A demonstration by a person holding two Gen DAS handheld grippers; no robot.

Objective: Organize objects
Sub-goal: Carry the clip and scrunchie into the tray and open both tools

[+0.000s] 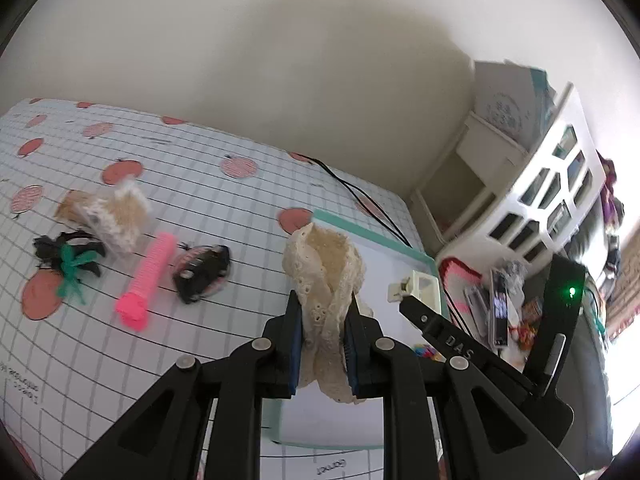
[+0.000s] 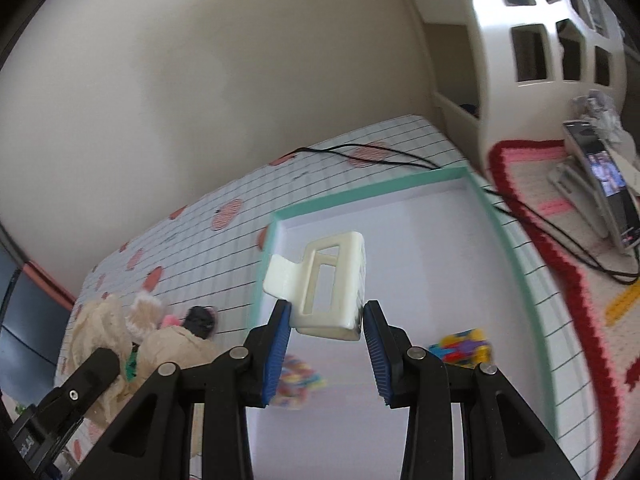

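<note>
A cream lace scrunchie (image 1: 320,276) stands pinched between the blue pads of my left gripper (image 1: 324,297), which is shut on it above the near edge of a mint-rimmed white tray (image 1: 360,232). My right gripper (image 2: 328,306) is shut on a cream claw clip (image 2: 328,280), held over the same tray (image 2: 400,184). On the strawberry-print cloth lie a second lace scrunchie (image 1: 116,212), a black and green bow (image 1: 68,260), a pink roller (image 1: 150,276) and a black claw clip (image 1: 202,272). Bright multicoloured small items (image 2: 460,348) lie inside the tray.
A black cable (image 2: 360,156) runs across the cloth's far side past the tray corner. To the right stand a white cubby shelf (image 1: 552,184) and a crocheted red-edged mat (image 2: 560,280) with a lit phone (image 2: 608,184). A pale wall is behind.
</note>
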